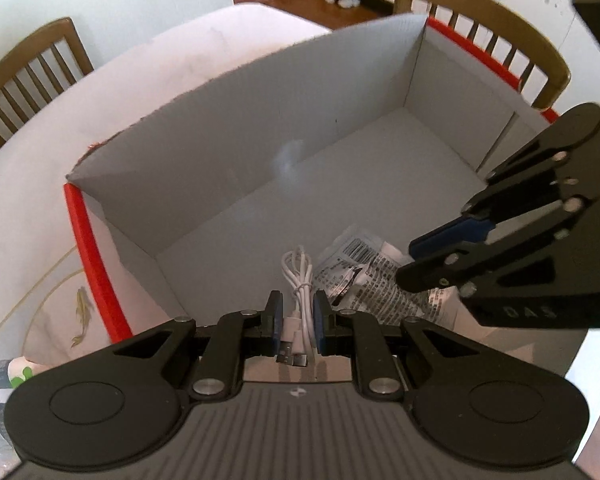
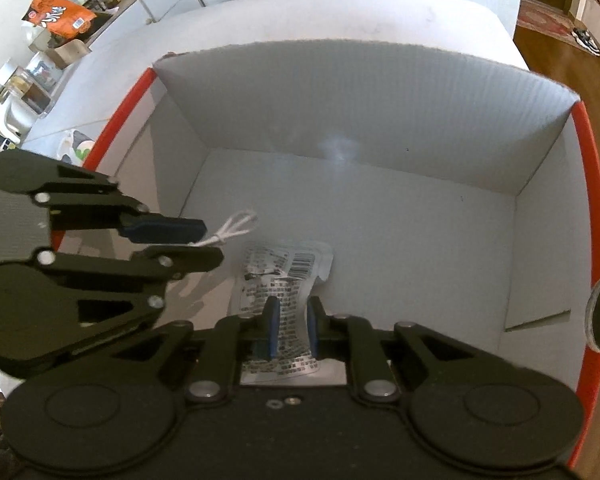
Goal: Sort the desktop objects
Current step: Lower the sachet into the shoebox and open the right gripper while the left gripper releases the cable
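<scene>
So both grippers are tipped down inside the big grey box with the red rim (image 1: pixel 85 236), which sits on the white desk (image 1: pixel 172 60). The left gripper (image 1: pixel 296 318) has its jaws nearly closed, pinching a bundled white USB cable (image 1: pixel 300 280) right around the tied middle, so the loops hang forward and the plug ends stick back toward the camera. Grabbing it at the tie makes sense, the whole coil stays together instead of unravelling. The right gripper (image 2: pixel 293 330) is clamped all the way down on a crinkly printed sachet (image 2: pixel 284 276) with a barcode, held by one end so the rest hangs out in front toward the box floor. Both things are low in the near part of the box, side by side, not obviously resting on the bottom yet as far as I can tell. My guess is the sorting step here is dropping both in, so letting go comes next. The rest of the box looks bare.
</scene>
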